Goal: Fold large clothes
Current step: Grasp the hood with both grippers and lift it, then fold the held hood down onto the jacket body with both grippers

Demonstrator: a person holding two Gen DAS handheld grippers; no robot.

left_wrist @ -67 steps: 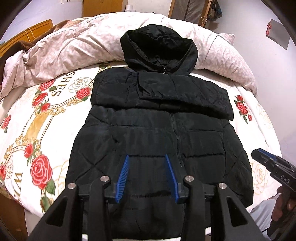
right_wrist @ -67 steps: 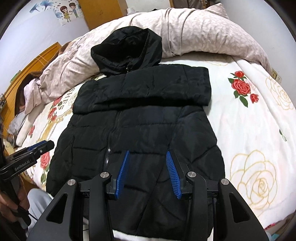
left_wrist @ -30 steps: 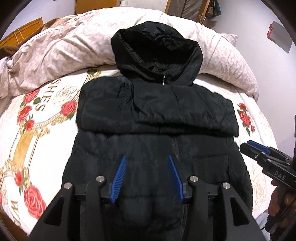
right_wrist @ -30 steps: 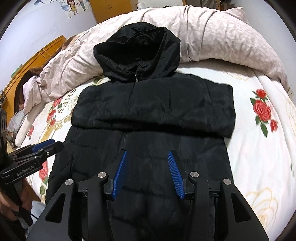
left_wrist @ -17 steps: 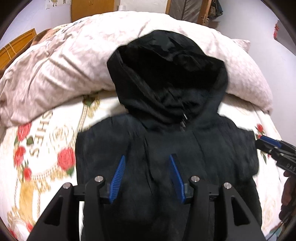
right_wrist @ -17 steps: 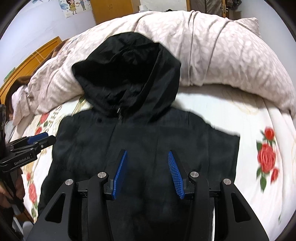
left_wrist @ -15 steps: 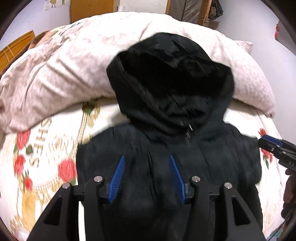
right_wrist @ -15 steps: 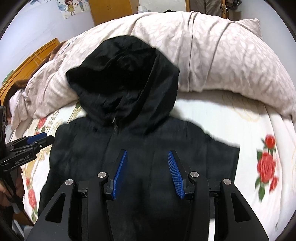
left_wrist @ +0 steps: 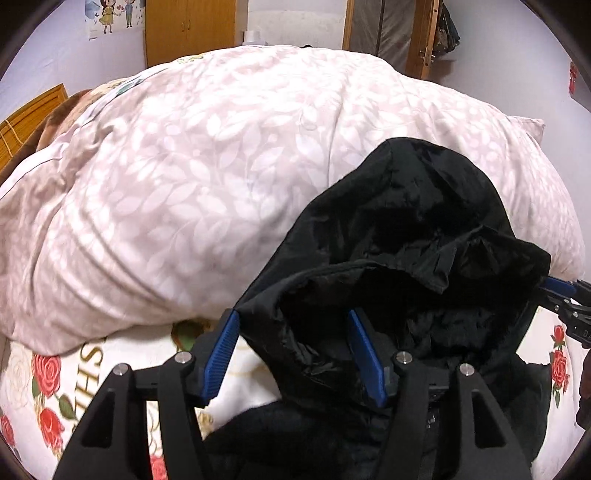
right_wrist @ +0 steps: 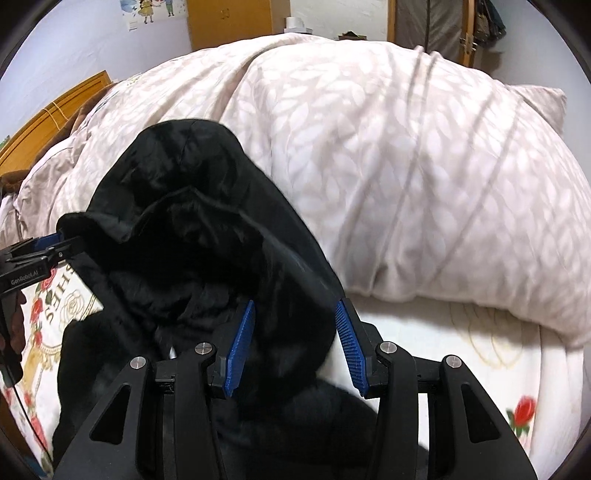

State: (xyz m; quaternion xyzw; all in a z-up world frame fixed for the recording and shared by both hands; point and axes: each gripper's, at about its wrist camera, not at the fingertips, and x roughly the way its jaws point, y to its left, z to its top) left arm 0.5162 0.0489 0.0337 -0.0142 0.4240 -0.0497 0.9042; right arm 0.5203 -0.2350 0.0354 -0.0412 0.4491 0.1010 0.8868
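Note:
A black hooded puffer jacket (left_wrist: 424, 258) lies on the bed with its sleeves folded across the chest; only its hood and collar show now. My left gripper (left_wrist: 291, 325) is open, its blue fingers straddling the left edge of the hood. My right gripper (right_wrist: 295, 310) is open, its fingers straddling the right edge of the hood (right_wrist: 207, 236). Each gripper shows at the edge of the other's view: the right one (left_wrist: 565, 299) at the far right, the left one (right_wrist: 40, 251) at the far left.
A bulky pale pink leaf-patterned duvet (left_wrist: 192, 177) is heaped just behind the hood. The bed sheet (right_wrist: 480, 350) is white with red roses. A wooden headboard (right_wrist: 48, 118) and wardrobe (left_wrist: 190, 29) stand beyond.
Both grippers have moved forward from the jacket's hem, up over the body to the hood, and apart to its two side edges. The jaws stayed open.

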